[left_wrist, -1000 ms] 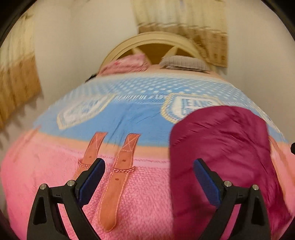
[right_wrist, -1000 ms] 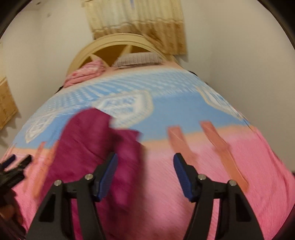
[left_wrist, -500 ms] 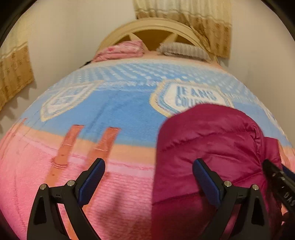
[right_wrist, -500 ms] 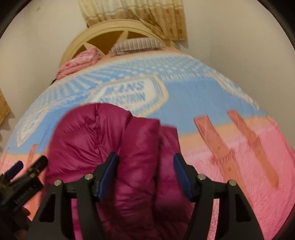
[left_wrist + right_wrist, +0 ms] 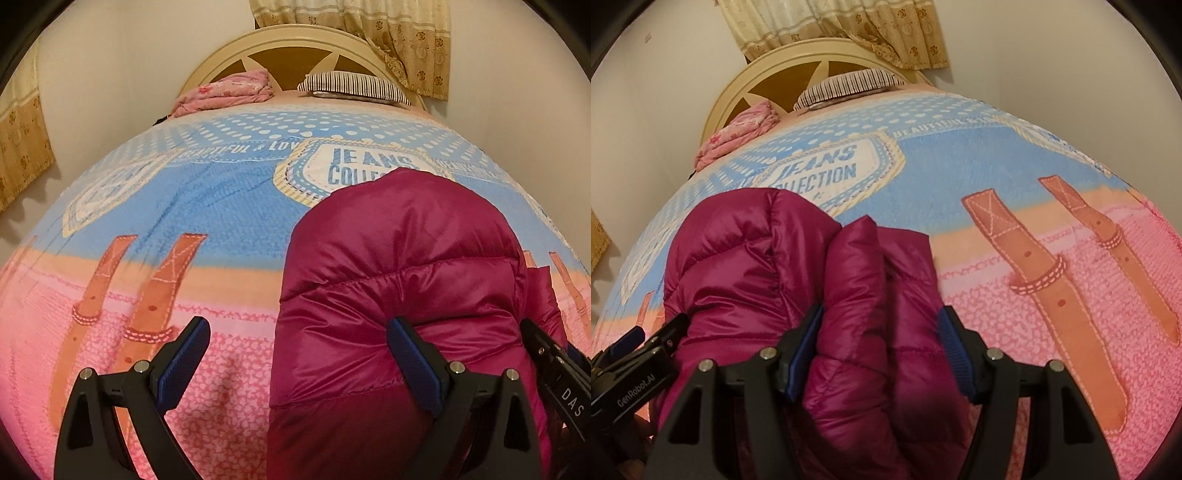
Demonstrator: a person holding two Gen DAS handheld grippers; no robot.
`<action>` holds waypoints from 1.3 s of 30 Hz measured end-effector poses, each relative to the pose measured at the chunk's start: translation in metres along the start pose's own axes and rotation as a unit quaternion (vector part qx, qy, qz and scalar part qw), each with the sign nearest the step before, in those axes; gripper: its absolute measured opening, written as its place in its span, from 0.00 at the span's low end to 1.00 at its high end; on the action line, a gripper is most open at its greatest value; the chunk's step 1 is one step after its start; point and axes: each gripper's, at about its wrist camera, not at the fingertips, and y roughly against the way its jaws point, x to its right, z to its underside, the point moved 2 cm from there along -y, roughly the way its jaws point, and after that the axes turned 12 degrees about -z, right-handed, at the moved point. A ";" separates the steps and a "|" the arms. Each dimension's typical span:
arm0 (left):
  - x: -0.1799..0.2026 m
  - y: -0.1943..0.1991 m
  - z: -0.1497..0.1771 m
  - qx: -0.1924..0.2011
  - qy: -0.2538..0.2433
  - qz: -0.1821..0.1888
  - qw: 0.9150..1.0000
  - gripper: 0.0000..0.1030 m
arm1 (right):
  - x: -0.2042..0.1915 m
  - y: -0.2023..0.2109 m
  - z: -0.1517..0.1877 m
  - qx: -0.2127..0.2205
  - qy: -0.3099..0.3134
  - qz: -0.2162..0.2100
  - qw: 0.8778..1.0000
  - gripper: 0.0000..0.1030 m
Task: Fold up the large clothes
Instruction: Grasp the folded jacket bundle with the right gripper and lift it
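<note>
The magenta puffer jacket (image 5: 402, 280) is lying folded on the bedspread (image 5: 229, 206), with the left gripper (image 5: 299, 363) and right gripper (image 5: 881, 350) both hanging open-jawed over its near edge.

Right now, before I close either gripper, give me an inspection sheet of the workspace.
Surface: bed with a pink and blue printed bedspread, "JEANS COLLECTION" badge on it.
Job's things: magenta puffer jacket lying bunched on the bedspread, not flat.
Clutter: folded pink blanket and striped pillow at the headboard end.
Grippers: left gripper open, its right finger against the jacket's left part; right gripper open, straddling a raised fold of the jacket.
Cables: nothing seen.
Surroundings: cream headboard, beige curtains, plain walls.
</note>
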 end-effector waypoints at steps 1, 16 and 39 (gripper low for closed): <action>0.000 -0.001 0.000 -0.002 0.002 0.002 1.000 0.95 | 0.001 -0.001 0.000 0.001 -0.001 -0.001 1.000 0.63; 0.000 -0.011 0.006 -0.017 0.019 0.019 0.999 0.97 | 0.003 -0.009 0.005 -0.002 -0.001 0.006 1.000 0.67; -0.001 -0.022 0.009 -0.031 0.023 0.027 0.999 0.99 | 0.011 -0.019 0.007 -0.019 -0.015 -0.002 1.000 0.70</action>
